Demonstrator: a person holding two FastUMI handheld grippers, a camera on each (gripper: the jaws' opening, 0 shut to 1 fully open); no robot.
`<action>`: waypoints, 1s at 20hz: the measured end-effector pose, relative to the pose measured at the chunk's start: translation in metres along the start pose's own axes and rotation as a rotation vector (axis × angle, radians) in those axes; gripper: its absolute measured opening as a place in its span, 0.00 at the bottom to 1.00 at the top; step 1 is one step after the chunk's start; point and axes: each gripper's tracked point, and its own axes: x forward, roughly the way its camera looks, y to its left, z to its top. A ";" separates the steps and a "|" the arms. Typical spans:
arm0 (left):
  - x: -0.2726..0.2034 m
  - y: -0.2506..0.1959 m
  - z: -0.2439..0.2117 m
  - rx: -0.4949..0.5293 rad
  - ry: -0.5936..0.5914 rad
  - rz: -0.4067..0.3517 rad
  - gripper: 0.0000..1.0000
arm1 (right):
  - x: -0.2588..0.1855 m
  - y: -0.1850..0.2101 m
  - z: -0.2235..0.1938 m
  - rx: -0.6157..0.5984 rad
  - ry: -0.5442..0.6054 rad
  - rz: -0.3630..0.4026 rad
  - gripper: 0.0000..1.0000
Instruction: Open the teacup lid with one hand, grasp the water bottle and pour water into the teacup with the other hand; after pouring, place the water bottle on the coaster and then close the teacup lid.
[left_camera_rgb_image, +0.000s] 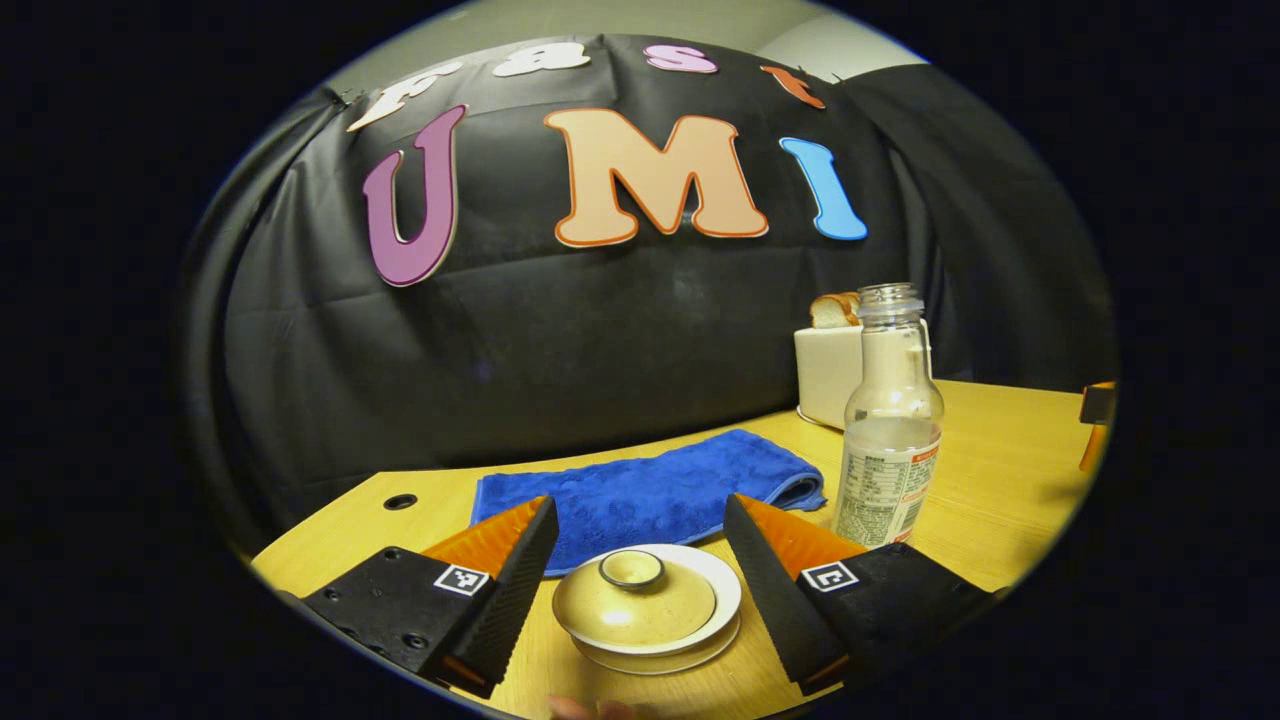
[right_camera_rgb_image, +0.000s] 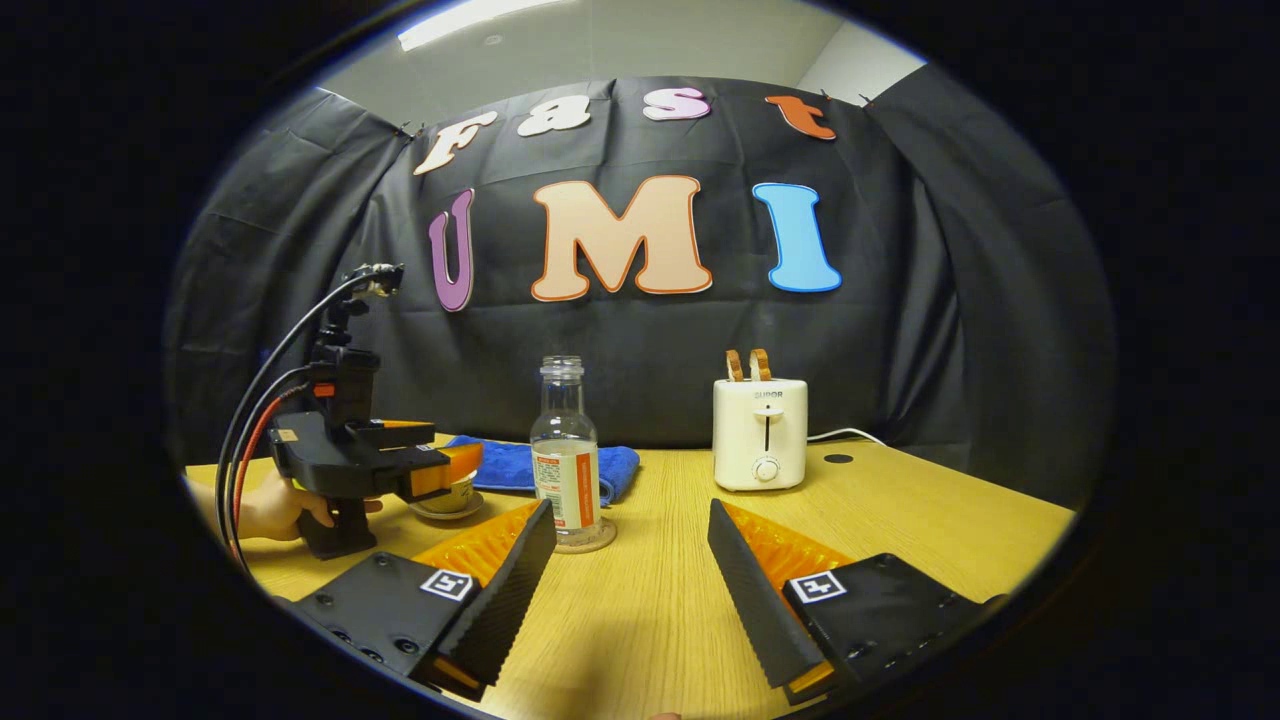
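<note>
Left gripper hovers with its fingers spread wide on either side of the small cream-glazed ceramic teacup lid, which sits closed on the cup over a white saucer; neither finger touches it, and the cup's body under the lid is hidden. Just right of that gripper stands the clear plastic water bottle with no cap and a printed label, partly filled. In the right gripper view the bottle rests on a round pale coaster, whose far side the bottle hides. Right gripper is also wide open and holds nothing, low over the yellow wooden table, with the bottle just beyond its left finger. A blue folded terry towel lies behind the cup. Farther back stands a white toaster with bread slices. A hand, partly cut off at the edge, grips the left gripper's handle.
</note>
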 end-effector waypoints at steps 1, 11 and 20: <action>-0.003 0.007 0.003 -0.015 -0.020 0.033 0.97 | 0.001 -0.001 -0.001 -0.001 -0.001 -0.004 0.98; -0.053 0.012 0.003 -0.124 -0.037 0.095 0.97 | -0.007 -0.002 0.000 -0.002 -0.003 -0.035 0.98; -0.138 -0.007 0.003 -0.118 -0.041 0.108 0.96 | -0.027 0.019 0.000 -0.001 -0.004 -0.025 0.98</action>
